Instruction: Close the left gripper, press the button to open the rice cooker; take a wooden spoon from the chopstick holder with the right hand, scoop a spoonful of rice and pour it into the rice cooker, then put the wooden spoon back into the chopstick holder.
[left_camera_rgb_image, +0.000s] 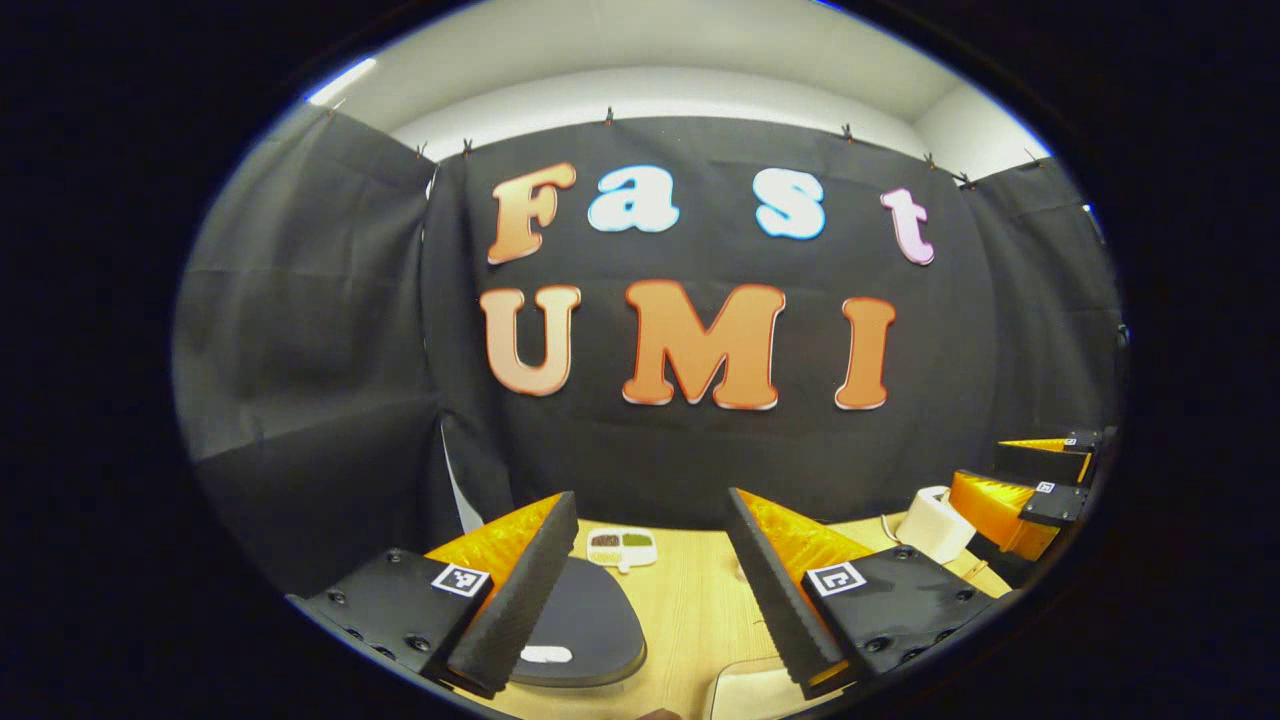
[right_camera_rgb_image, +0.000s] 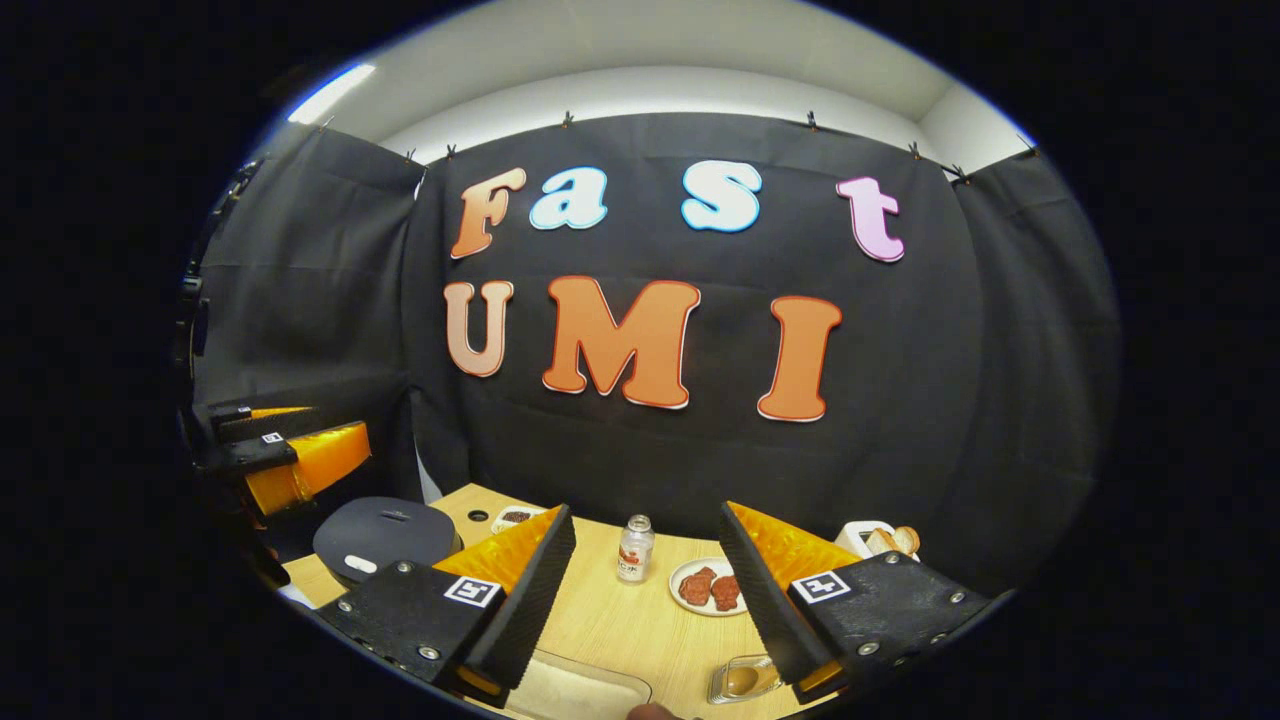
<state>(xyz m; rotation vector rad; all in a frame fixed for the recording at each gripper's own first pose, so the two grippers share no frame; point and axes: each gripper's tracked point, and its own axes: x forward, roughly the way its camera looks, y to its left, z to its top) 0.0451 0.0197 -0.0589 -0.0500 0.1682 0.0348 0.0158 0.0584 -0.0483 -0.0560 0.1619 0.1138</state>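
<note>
Both the left gripper (left_camera_rgb_image: 650, 590) and the right gripper (right_camera_rgb_image: 648, 595) are held wide open and empty above the table (left_camera_rgb_image: 690, 620), the rice cooker (left_camera_rgb_image: 580, 620) lid still shut, its button unpressed.

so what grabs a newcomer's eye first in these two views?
Probably each open claw in the foreground: the left claw above the dark rice cooker, the right claw above the wooden table. Next, the plate of reddish food and the small bottle between the right fingers.
</note>
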